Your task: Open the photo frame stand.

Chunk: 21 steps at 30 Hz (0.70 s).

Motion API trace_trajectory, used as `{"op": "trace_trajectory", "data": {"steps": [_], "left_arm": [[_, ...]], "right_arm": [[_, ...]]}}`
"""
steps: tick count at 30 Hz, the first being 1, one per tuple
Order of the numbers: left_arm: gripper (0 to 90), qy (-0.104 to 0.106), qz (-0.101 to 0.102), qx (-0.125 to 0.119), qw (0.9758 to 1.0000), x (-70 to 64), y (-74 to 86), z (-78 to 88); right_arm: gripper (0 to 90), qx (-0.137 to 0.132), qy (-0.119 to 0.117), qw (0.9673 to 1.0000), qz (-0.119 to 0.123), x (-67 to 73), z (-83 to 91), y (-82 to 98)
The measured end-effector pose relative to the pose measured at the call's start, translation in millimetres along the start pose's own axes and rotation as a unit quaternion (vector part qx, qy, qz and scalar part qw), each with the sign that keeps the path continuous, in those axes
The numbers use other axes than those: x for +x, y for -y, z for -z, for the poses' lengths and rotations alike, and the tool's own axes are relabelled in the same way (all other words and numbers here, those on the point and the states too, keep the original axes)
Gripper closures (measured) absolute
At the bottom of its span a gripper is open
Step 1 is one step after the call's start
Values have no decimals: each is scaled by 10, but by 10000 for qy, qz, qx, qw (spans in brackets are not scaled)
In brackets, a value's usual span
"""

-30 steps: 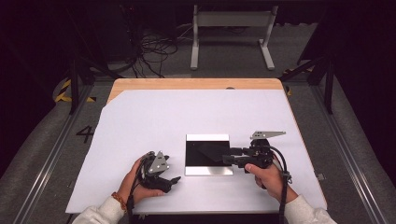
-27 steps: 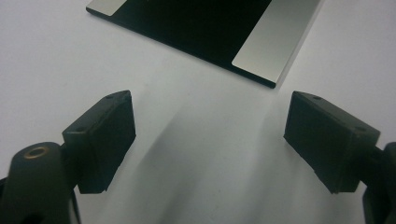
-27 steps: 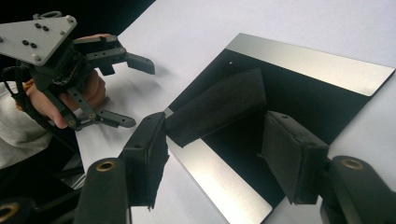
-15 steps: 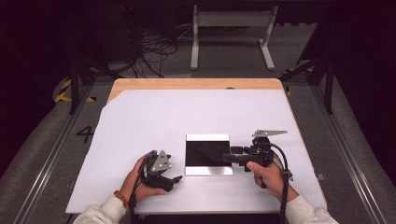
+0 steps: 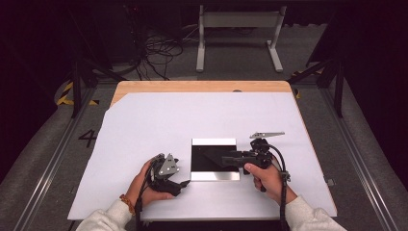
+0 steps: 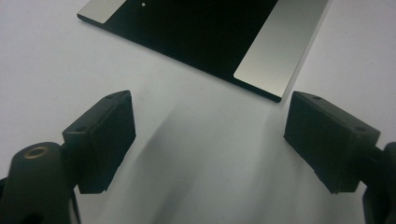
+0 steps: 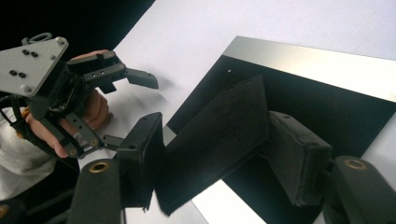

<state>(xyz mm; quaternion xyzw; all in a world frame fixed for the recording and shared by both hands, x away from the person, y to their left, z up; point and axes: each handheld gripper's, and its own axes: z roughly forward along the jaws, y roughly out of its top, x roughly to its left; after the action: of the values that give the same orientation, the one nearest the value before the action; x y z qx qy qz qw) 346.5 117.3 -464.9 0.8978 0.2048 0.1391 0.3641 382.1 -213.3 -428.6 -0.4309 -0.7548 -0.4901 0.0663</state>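
Note:
A flat black plate (image 5: 207, 161) with silver strips along two edges lies on the white table (image 5: 192, 120), near its front. My right gripper (image 5: 228, 160) reaches over the plate from the right. In the right gripper view this gripper (image 7: 219, 161) is shut on a thin black pad (image 7: 219, 130), held tilted just above the plate (image 7: 327, 107). My left gripper (image 5: 179, 172) rests low by the plate's front left corner, open and holding nothing. Its jaws (image 6: 210, 140) frame bare table, with the plate (image 6: 196, 32) just beyond. The left gripper (image 7: 133, 109) also appears in the right gripper view.
The white sheet covers a wooden tabletop (image 5: 202, 86) whose far edge shows. Dark floor surrounds it, with cables (image 5: 159, 53) and a grey metal stand (image 5: 238, 29) behind. The table's front edge lies just below both hands.
My right gripper has edged left, farther over the plate, with the black pad in it. The left gripper has barely moved.

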Motion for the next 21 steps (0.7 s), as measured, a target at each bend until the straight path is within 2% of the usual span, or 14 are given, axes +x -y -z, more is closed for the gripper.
{"op": "trace_trajectory", "data": {"steps": [3, 10, 21], "left_arm": [[171, 13, 37, -23, 10000, 11, -4, -4], [171, 47, 93, -98, 9999, 47, -51, -34], [160, 86, 133, -112, 9998, 56, -91, -65]], "right_arm": [[405, 12, 1, 10000, -1, -10, -15, -3], [466, 158, -234, 9995, -153, -72, -38, 33], [492, 209, -228, 9995, -65, -85, -39, 56]]}}
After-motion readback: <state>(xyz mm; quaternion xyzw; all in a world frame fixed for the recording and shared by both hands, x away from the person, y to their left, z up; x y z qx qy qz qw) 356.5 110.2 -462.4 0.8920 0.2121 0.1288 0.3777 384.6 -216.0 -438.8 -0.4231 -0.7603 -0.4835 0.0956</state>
